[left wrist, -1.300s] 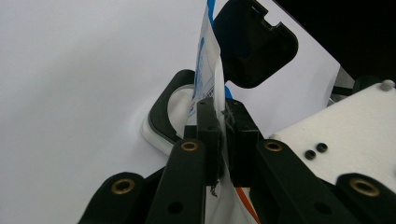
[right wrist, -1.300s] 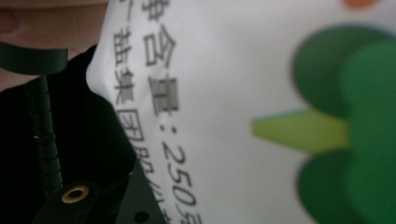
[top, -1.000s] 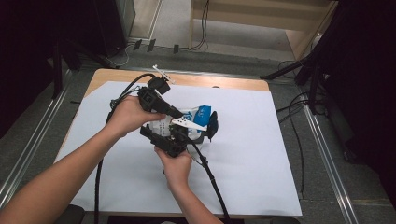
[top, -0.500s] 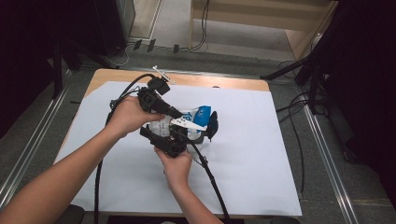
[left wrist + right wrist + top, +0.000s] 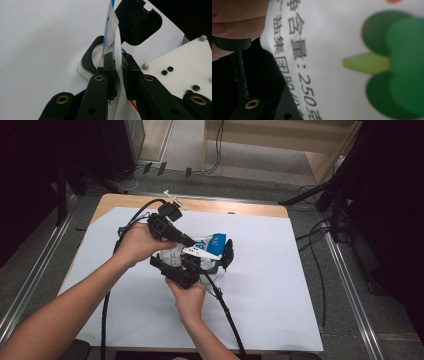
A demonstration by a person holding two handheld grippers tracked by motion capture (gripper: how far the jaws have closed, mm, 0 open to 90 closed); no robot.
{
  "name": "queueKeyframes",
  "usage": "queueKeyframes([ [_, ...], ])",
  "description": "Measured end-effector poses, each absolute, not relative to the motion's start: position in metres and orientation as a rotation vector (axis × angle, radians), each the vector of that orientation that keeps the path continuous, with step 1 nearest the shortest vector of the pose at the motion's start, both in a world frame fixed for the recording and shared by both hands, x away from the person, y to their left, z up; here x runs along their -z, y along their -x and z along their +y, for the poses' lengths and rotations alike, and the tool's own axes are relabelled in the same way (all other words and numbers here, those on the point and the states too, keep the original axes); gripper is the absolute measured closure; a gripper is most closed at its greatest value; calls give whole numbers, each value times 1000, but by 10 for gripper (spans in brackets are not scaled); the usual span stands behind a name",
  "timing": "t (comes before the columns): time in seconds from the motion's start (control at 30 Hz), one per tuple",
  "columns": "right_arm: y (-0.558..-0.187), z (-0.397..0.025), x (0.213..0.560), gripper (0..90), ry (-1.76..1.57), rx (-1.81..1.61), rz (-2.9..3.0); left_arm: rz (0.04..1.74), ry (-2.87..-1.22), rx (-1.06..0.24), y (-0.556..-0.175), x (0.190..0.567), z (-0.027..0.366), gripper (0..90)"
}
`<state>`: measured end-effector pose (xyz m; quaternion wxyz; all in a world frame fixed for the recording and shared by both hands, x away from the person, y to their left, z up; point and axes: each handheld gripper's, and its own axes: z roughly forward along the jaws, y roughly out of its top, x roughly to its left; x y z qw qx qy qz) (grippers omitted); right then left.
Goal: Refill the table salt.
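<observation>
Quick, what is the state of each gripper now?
Left gripper: shut on the white packet.
Right gripper: cannot be told; the packet's printed face lies very near its camera.

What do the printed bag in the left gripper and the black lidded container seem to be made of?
Printed bag: probably thin glossy plastic film; it bends and creases between the left gripper's shut jaws.
Black lidded container: likely rigid moulded plastic, matte, with rounded corners and a notched edge.

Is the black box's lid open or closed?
Open. In the left gripper view the black lid stands swung up, away from the box's rim.
</observation>
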<state>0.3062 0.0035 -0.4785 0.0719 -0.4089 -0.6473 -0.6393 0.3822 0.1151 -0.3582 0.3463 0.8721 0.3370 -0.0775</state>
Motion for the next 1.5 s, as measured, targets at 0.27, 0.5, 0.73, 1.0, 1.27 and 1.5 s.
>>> queueKeyframes([
  [0.27,-307,2,477,691,1222,1928,-1911,864,-2271,200,-382,355,113,860],
  [0.5,-307,2,477,691,1224,1928,-1916,867,-2269,203,-382,355,113,864],
  [0.73,-307,2,478,689,1221,1925,-1932,865,-2276,195,-382,356,112,874],
  [1.0,-307,2,477,689,1219,1926,-1950,863,-2278,195,-382,356,112,876],
  [1.27,-307,2,480,690,1214,1900,-1991,872,-2257,208,-383,362,117,857],
  [1.5,-304,3,485,692,1209,1874,-2135,875,-2255,207,-382,368,120,829],
])
